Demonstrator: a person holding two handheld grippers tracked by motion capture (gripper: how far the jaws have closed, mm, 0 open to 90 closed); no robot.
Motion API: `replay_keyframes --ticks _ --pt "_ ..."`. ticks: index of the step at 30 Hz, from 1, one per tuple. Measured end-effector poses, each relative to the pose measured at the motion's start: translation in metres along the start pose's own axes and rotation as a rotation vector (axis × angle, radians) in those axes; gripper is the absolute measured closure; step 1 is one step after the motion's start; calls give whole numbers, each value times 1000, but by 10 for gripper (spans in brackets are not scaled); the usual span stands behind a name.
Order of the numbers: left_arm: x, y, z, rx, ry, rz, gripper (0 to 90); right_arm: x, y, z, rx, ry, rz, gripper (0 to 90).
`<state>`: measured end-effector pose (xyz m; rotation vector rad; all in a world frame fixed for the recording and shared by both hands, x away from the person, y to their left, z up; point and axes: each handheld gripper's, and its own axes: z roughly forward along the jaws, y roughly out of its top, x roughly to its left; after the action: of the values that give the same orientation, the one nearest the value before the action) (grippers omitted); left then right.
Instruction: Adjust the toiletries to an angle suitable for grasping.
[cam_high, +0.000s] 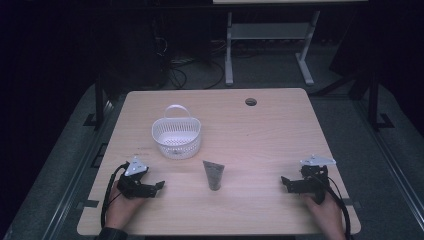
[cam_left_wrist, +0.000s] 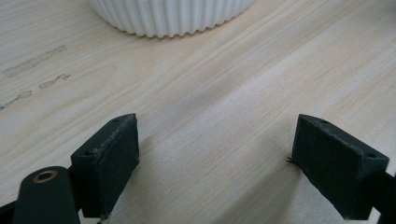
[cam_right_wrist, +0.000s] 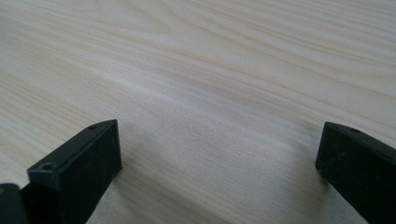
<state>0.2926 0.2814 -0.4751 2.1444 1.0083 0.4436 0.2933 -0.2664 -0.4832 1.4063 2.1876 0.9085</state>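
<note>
Both tongs rest low on the worktop (cam_high: 260, 130), spread wide with nothing between them — left tongs (cam_high: 156, 186) near the front-left corner, right tongs (cam_high: 286, 183) near the front right. In the left gripper view the black jaws stand well apart over bare wood; same in the right gripper view.

The thing nearest both is a grey squeeze tube (cam_high: 214, 175), lying flat on the worktop between the two tongs, wide crimped end toward the far side, narrow cap end toward the person. It sits just in front of the white basket (cam_high: 176, 136), apart from it, not touching.

Handling, as a guess: the tube looks light and soft-walled, likely smooth plastic — it will flatten and may slip if pinched hard in the middle. Best hold looks like across the narrow lower part near the cap, where it is stiffer, or across the flat crimped end. It lies low, so the jaws must come right down to the wood.

The basket is a thin openwork plastic with an upright handle (cam_high: 178, 110) — light, easy to shove or tip if bumped; its ribbed wall (cam_left_wrist: 173, 16) shows close ahead of the left tongs.

Room: open wood on all sides of the tube, clear paths in from left and right. Front edge is near both hands; a cable hole (cam_high: 251, 102) sits far back, out of the way.
</note>
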Motion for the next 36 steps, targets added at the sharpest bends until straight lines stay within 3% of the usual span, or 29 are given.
replay_keyframes --ticks 7,8,15,19,22,28,36 --pt "0 0 -1 -4 -1 -3 157 0 0 0 -2 0 2 0" --pt "0 -1 -2 -8 -1 1 231 0 0 0 -1 0 2 0" --pt "0 0 -6 -17 -32 -20 409 0 0 0 -2 0 2 0" --pt "-2 2 -11 -8 -79 -21 562 0 0 0 -2 0 1 0" --pt "-2 4 -14 -14 -91 -18 676 0 0 0 -1 0 2 0" --pt "-4 10 -21 -35 -129 -59 895 0 0 0 -1 0 3 0" --pt "-11 20 -25 -20 -154 -49 896 0 0 0 -2 0 1 0"
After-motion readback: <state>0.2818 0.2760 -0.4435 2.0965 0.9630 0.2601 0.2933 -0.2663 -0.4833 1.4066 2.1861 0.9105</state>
